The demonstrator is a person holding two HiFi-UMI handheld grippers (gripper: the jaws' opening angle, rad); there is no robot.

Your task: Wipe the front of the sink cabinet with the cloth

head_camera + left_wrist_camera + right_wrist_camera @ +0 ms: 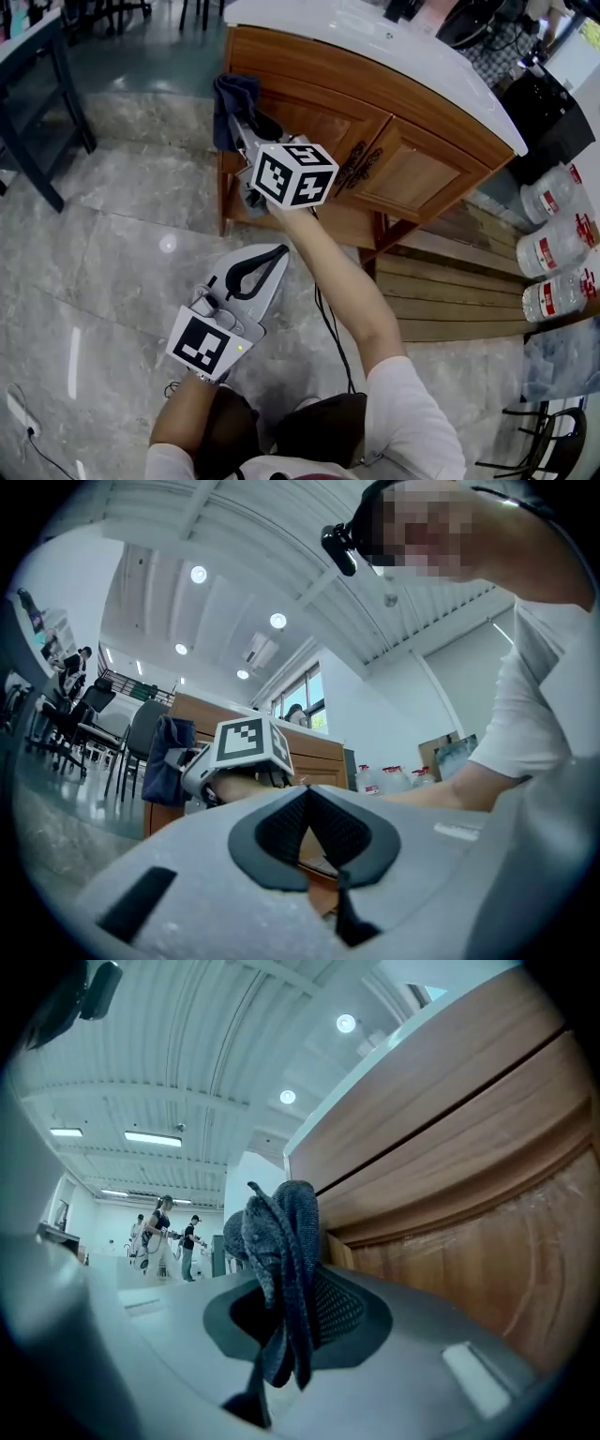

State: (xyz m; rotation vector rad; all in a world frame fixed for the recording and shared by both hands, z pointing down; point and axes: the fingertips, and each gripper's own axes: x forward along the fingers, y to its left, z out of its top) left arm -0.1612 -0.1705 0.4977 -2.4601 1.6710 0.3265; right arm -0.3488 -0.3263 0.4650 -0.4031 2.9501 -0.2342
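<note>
The wooden sink cabinet (403, 141) with a white top stands at the upper middle of the head view. My right gripper (246, 131) is shut on a dark blue cloth (234, 101) and holds it against the cabinet's left front corner. In the right gripper view the cloth (281, 1269) bunches between the jaws, with the cabinet front (469, 1222) close on the right. My left gripper (255, 267) hangs lower over the marble floor, jaws shut with nothing in them. The left gripper view shows its closed pads (309, 832), the right gripper's marker cube (248, 742) and the cloth (167, 761).
Several large water bottles (558, 244) lie at the right beside the cabinet. A wooden pallet (450, 300) sits below the cabinet. A dark table leg (37, 131) stands at the upper left. A black cable (333, 337) trails under my right arm.
</note>
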